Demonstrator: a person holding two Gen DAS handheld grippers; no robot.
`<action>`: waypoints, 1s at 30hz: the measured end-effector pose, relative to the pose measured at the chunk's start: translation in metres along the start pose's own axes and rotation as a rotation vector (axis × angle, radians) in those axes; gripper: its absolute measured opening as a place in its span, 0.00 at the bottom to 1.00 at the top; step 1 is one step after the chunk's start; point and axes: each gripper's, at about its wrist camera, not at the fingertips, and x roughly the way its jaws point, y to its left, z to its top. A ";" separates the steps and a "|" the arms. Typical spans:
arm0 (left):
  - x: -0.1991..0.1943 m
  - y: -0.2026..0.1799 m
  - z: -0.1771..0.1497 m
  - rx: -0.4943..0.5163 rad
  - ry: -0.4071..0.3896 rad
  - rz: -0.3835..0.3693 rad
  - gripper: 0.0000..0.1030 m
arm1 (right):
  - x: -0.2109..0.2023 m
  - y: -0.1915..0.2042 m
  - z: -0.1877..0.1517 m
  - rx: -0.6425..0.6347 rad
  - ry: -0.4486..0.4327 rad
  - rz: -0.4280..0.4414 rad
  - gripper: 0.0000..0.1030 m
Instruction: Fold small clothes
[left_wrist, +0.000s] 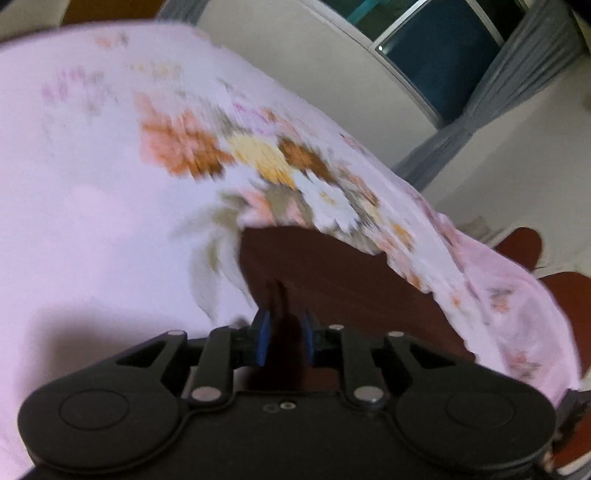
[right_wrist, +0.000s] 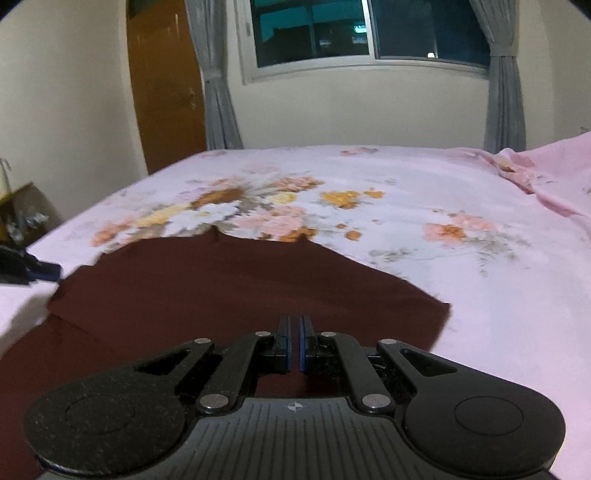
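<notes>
A dark maroon garment lies spread on the pink floral bedsheet, with one layer folded over the rest. My right gripper hovers over its near part, shut, and I see nothing between the blue pads. In the blurred left wrist view the garment sits just ahead of my left gripper. Its blue pads stand a little apart, and a thin dark ridge of the cloth rises between them without being squeezed. My left gripper's blue tip also shows in the right wrist view, at the garment's left corner.
The bedsheet fills the left wrist view. Behind the bed are a window with grey curtains and a wooden door. A box of small items stands at the left. Bunched pink sheet lies far right.
</notes>
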 end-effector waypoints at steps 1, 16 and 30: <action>0.008 -0.004 -0.006 0.012 0.040 0.027 0.17 | 0.000 0.003 -0.001 0.001 0.005 -0.008 0.02; 0.026 -0.015 -0.030 -0.100 -0.059 -0.111 0.17 | 0.004 0.014 -0.008 0.105 0.024 0.029 0.02; 0.008 0.010 0.012 -0.129 -0.164 0.068 0.20 | 0.000 -0.005 -0.009 0.159 0.015 0.012 0.02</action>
